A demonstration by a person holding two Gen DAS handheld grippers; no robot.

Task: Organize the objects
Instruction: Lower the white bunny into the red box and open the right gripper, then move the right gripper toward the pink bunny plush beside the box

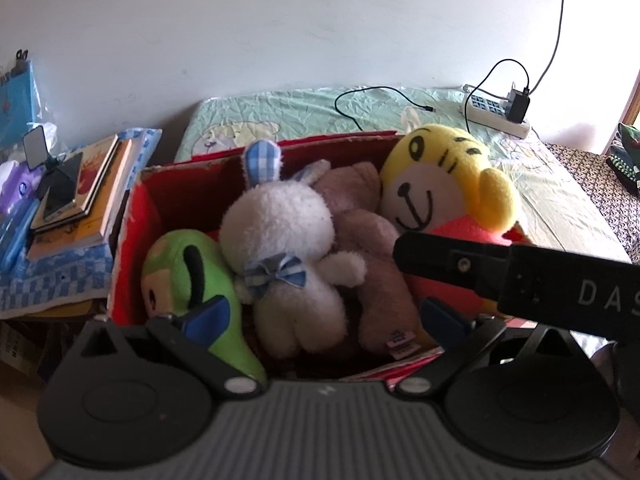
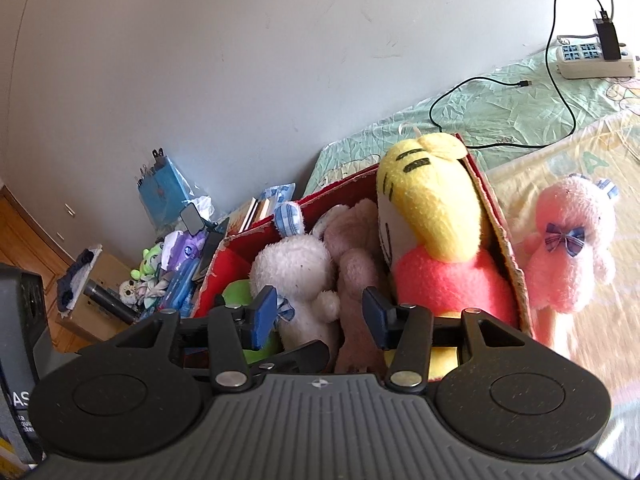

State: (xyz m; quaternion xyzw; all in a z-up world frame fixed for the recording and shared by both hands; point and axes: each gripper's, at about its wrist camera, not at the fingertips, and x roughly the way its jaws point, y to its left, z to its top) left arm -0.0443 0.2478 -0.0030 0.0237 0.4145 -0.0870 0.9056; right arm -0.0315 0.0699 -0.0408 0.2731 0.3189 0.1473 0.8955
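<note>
Open right claw (image 2: 320, 316) above boxed white rabbit (image 2: 296, 276).

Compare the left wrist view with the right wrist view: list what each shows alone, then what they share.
Left wrist only: the green plush's face and the right hand-held gripper's black body.

Right wrist only: a pink plush outside the red box, and a wooden floor.

Both: the red box, white rabbit plush, yellow plush, power strip.

"DAS" on right hand-held gripper (image 1: 404, 254)
</note>
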